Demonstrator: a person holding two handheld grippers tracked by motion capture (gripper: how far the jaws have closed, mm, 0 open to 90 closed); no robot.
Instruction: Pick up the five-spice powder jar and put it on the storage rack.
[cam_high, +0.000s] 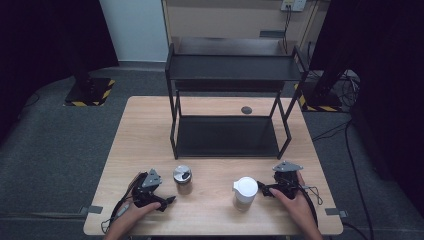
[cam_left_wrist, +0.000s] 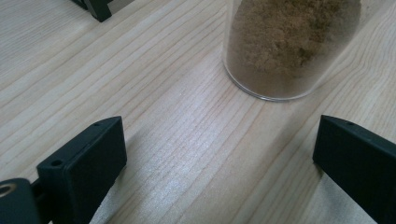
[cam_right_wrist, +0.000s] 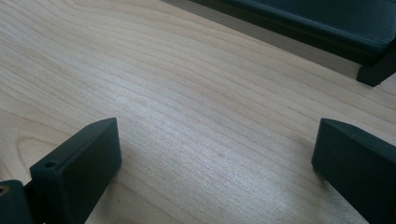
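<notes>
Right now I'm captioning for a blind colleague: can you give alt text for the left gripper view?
A clear jar of brown powder stands on a light wooden table, just ahead of the left gripper, whose two black jaws stand wide apart with nothing between them. A black shelf foot shows at the top left.

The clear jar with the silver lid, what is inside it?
The jar holds a brown, grainy powder, seen through its clear wall in the left gripper view. From above, its silver lid covers the top, so the fill level is hidden.
</notes>
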